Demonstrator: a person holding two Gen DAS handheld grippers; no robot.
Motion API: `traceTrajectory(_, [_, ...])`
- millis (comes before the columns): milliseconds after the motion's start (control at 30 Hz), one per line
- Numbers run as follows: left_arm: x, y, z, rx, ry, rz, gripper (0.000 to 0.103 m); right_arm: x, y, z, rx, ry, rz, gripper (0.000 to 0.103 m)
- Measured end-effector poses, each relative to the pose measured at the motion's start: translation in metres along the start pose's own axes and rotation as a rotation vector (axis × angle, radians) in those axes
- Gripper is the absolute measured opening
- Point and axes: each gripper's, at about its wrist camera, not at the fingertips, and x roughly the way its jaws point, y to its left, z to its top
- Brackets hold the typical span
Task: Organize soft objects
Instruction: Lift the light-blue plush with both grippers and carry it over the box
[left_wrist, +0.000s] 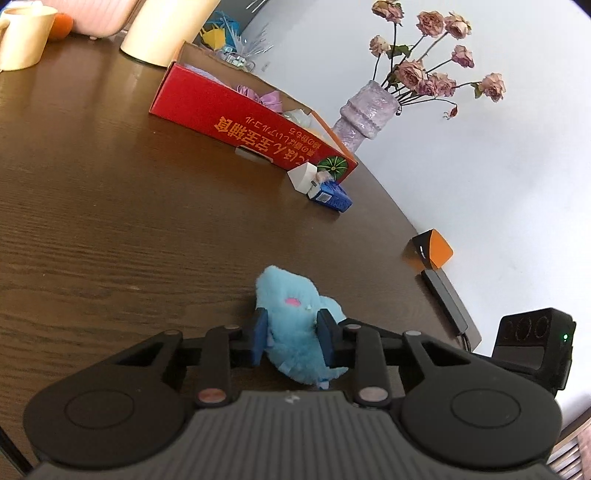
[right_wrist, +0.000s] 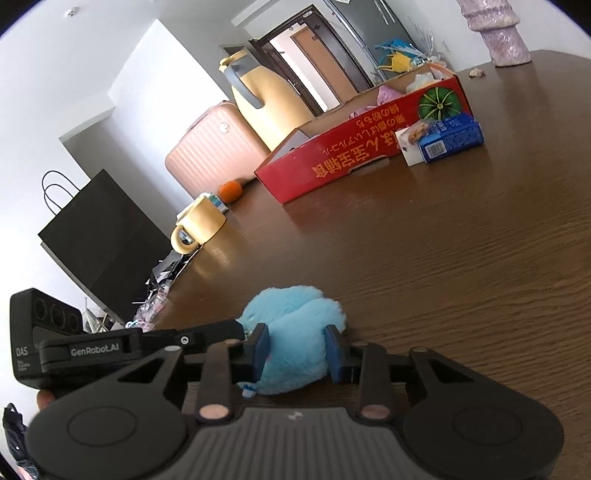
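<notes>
A fluffy light-blue plush toy (left_wrist: 291, 295) with a pink spot lies on the dark wooden table (left_wrist: 110, 221), close in front of both cameras. My left gripper (left_wrist: 293, 338) is shut on it, its blue pads pressing into the fur from both sides. In the right wrist view my right gripper (right_wrist: 297, 352) is also shut on the plush toy (right_wrist: 295, 310), from another side. The left gripper's black housing (right_wrist: 110, 347) reaches in from the left there. Further back stands an open red cardboard box (left_wrist: 236, 118), also seen as the red box (right_wrist: 332, 162), with lilac and pale soft items inside.
A blue carton (left_wrist: 332, 195) and a small white block lie at the box's corner. A lilac vase (left_wrist: 364, 114) of dried roses, an orange-black box (left_wrist: 432, 249), a cream mug (right_wrist: 199, 225), an orange (right_wrist: 229, 192) and a yellow jug (right_wrist: 258, 99) stand near the table's edges.
</notes>
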Motion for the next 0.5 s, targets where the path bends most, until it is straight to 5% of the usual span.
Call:
traceTrajectory(133, [0.003, -0.005, 0.022, 0.002, -0.036, -0.026, 0.027, 0.003, -0.004, 0.006, 0.036, 0.01, 0.014, 0.031])
traceTrajectory(267, [0.014, -0.028, 0.084, 0.116, -0.127, -0.031, 0.027, 0.002, -0.003, 0.034, 0.044, -0.038, 0.04, 0.031])
traceTrajectory(500, [0.097, -0.033, 0.217, 0.217, -0.164, 0.021, 0.027, 0.038, 0.005, 0.179, -0.151, -0.185, -0.052, 0.031])
